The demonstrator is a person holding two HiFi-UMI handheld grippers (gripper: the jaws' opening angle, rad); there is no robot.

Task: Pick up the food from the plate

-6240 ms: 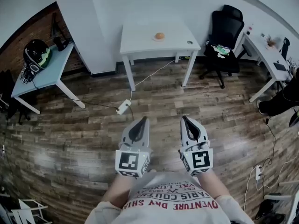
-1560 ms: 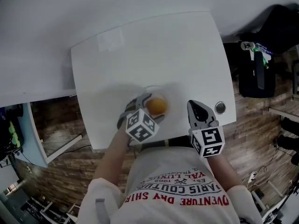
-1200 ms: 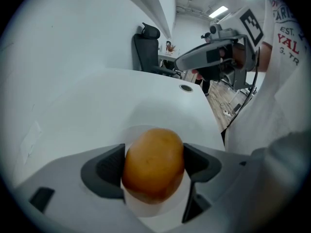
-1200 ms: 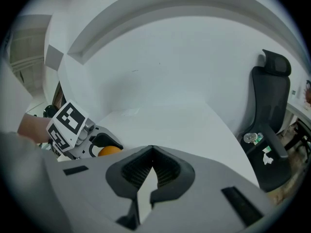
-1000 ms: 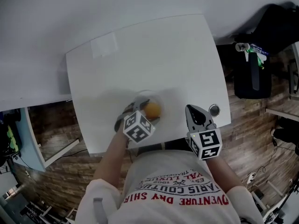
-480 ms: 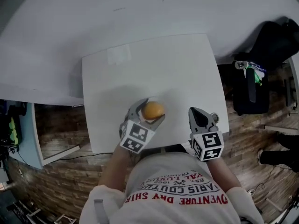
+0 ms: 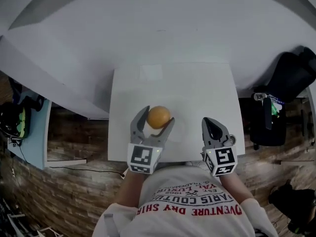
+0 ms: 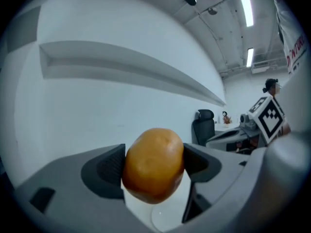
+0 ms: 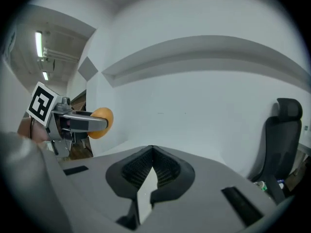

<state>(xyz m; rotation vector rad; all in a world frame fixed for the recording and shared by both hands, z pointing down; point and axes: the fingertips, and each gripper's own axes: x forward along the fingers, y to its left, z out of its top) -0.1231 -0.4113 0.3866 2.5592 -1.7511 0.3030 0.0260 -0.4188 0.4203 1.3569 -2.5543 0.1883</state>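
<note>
— So, what has the left gripper [image 7: 158, 116] got?
— Its jaws are clamped on the round orange food [image 8: 153, 171], one pad on each side, lifted above the white plate [image 8: 163, 219] on the table [image 7: 197, 83].
— And the right gripper [image 7: 211, 126]?
— Jaws together, nothing in them, over the table's near edge, well apart from the food. Farther off, a black office chair [image 9: 284, 130] stands by the wall.
</note>
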